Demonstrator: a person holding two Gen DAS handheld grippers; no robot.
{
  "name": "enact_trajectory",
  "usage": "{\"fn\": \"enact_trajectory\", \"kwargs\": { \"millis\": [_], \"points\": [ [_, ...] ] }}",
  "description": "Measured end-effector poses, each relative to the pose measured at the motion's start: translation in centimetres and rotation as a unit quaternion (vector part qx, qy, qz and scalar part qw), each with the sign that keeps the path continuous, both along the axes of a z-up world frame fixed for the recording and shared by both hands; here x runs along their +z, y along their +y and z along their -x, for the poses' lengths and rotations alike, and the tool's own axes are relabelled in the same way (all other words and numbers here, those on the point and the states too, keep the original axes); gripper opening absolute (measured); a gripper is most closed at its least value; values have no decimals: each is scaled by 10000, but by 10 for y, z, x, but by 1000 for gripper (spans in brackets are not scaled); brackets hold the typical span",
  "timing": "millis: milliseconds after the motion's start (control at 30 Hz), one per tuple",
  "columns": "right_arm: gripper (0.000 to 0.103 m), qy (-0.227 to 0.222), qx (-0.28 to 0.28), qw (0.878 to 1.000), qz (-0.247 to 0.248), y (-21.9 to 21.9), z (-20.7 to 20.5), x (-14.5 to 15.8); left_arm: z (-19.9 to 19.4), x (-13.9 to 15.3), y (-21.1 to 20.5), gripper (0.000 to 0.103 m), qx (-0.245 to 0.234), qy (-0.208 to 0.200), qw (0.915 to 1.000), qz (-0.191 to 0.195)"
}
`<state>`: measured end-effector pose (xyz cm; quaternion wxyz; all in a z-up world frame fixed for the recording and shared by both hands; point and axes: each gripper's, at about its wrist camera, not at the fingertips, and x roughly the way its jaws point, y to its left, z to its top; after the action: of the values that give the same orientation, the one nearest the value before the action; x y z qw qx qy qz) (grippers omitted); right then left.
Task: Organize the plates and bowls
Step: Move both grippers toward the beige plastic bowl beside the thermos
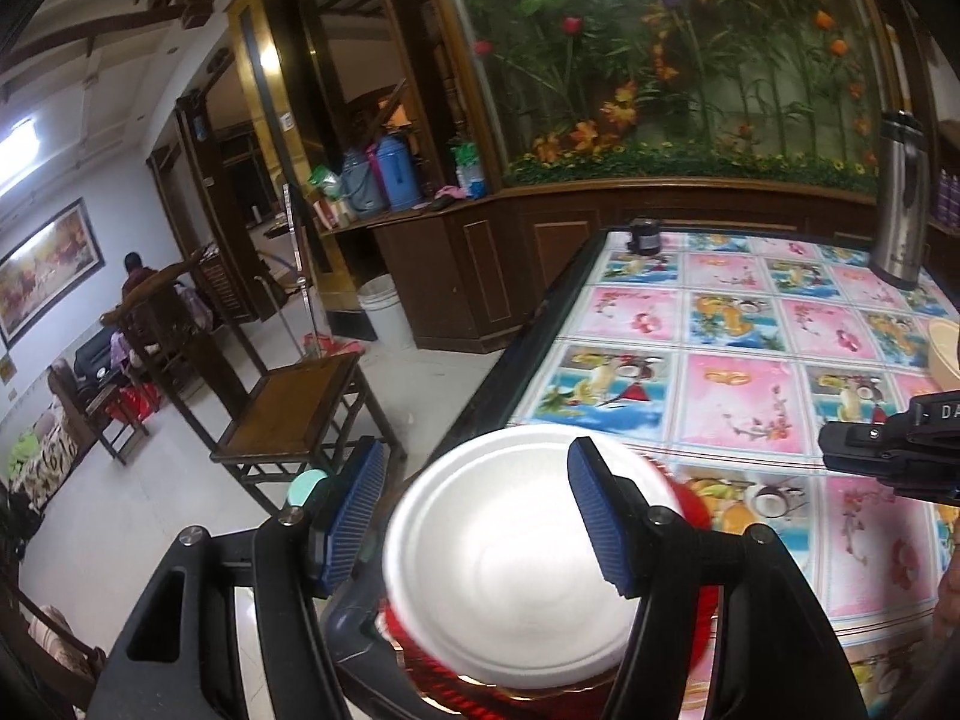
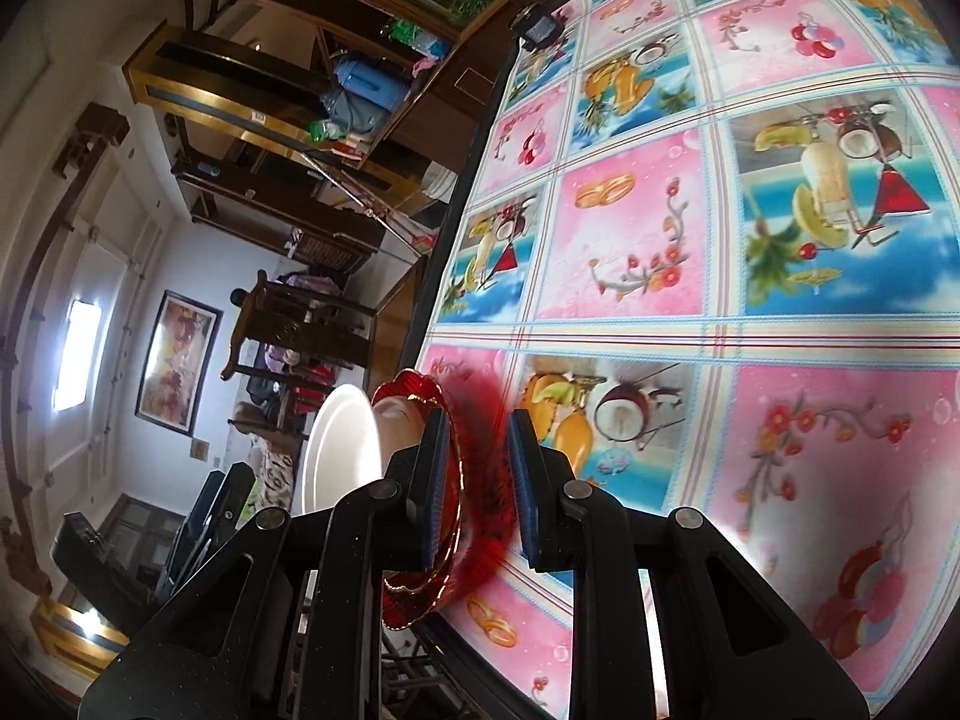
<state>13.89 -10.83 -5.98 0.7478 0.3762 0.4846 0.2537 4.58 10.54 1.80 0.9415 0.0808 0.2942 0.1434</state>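
Note:
A white plate (image 1: 510,570) rests on top of a red glass plate (image 1: 690,501) at the near edge of the table (image 1: 750,360). My left gripper (image 1: 474,516) hovers just over the white plate, jaws open, pads not pressing on it. In the right wrist view, rolled sideways, my right gripper (image 2: 477,480) is shut on the rim of the red plate (image 2: 420,594). The white plate (image 2: 336,450) shows edge-on there, with something pale (image 2: 399,414) between it and the red plate. The right gripper's black body (image 1: 876,450) enters the left wrist view from the right.
The table carries a pink and blue picture cloth (image 2: 660,240). On it stand a steel flask (image 1: 897,204) at the far right, a small dark object (image 1: 643,237) at the far edge and a beige bowl (image 1: 945,348). A wooden chair (image 1: 294,408) stands left of the table.

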Motion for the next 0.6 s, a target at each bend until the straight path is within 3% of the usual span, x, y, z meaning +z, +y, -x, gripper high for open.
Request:
{"fn": "enact_trajectory", "kwargs": {
  "millis": [300, 600],
  "points": [
    [20, -109, -295, 9995, -18, -51, 1, 6, -11, 8, -55, 64, -438, 61, 9990, -98],
    [20, -761, -667, 9943, 346, -129, 2, 46, -29, 15, -124, 64, -1039, 143, 9942, -235]
  ]
}}
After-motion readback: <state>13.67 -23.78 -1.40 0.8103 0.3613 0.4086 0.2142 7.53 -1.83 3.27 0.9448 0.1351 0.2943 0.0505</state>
